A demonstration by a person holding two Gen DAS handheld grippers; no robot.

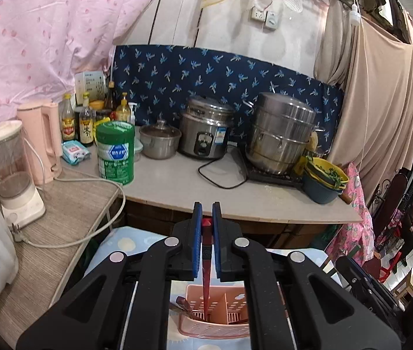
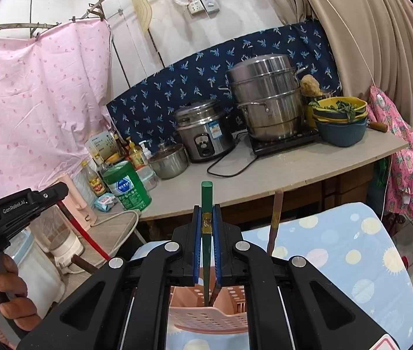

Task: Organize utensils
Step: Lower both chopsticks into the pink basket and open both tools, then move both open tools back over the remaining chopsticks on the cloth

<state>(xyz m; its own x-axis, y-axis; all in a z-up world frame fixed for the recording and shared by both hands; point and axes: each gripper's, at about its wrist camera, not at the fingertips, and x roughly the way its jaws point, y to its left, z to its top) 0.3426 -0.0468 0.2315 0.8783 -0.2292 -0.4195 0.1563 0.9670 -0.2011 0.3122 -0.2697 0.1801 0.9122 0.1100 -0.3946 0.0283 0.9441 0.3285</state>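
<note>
Two grippers each pinched a single chopstick over the pink utensil caddy (image 1: 215, 315). On the left, our left gripper (image 1: 206, 218) had its jaws clamped on a red chopstick (image 1: 206, 277), whose tip dipped into a caddy compartment. On the right, our right gripper (image 2: 206, 221) gripped a green chopstick (image 2: 207, 201) near its gold band. We judged both sticks light, stiff and slippery, best held near the thick upper end.

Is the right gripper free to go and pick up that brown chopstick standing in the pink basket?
Probably not yet. The right gripper is already shut on a green chopstick, lowered into the pink basket. The brown chopstick stands unblocked just to its right, but the fingers must release first.
</note>
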